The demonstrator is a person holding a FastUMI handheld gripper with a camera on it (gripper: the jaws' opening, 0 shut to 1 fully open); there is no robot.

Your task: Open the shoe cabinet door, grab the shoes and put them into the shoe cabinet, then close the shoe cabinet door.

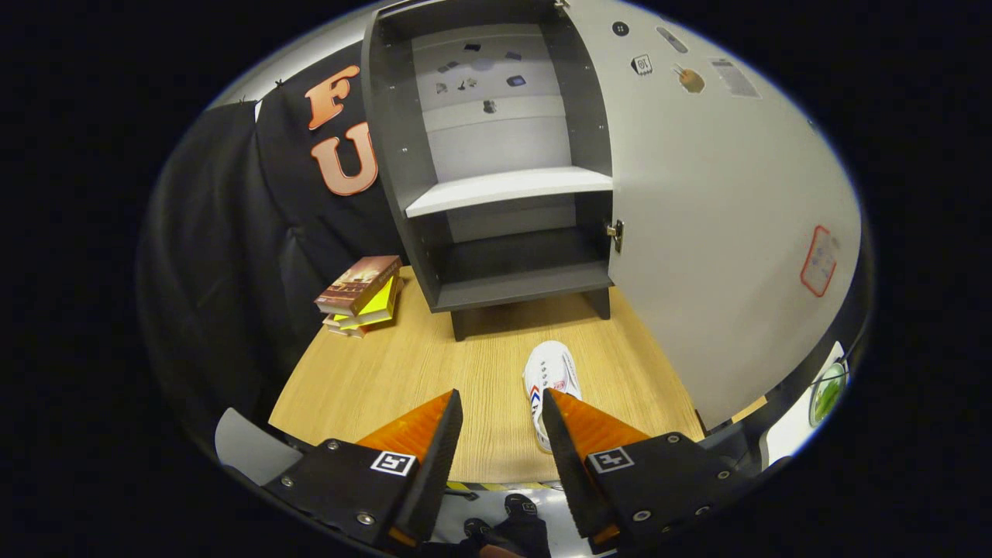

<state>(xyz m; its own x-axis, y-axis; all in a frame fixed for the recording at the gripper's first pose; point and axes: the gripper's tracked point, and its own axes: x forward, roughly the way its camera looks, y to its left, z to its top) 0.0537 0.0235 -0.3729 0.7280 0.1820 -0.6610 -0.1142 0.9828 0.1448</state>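
Note:
A dark grey shoe cabinet [496, 155] stands at the far side of the wooden table [403, 372], with a white shelf [508, 190] inside and an empty bottom compartment. Its light grey door [721, 232] is swung wide open to the right. A white shoe [549, 376] with red and blue marks lies on the table in front of the cabinet, just ahead of my right fingertip, which covers part of it. My gripper [502, 403] hovers above the table's near edge, open, with nothing between its fingers.
A small stack of books [360, 294] lies on the table left of the cabinet. Black cloth hangs behind and to the left. The open door walls off the table's right side. A person's dark shoes [519, 511] stand on the floor below the near edge.

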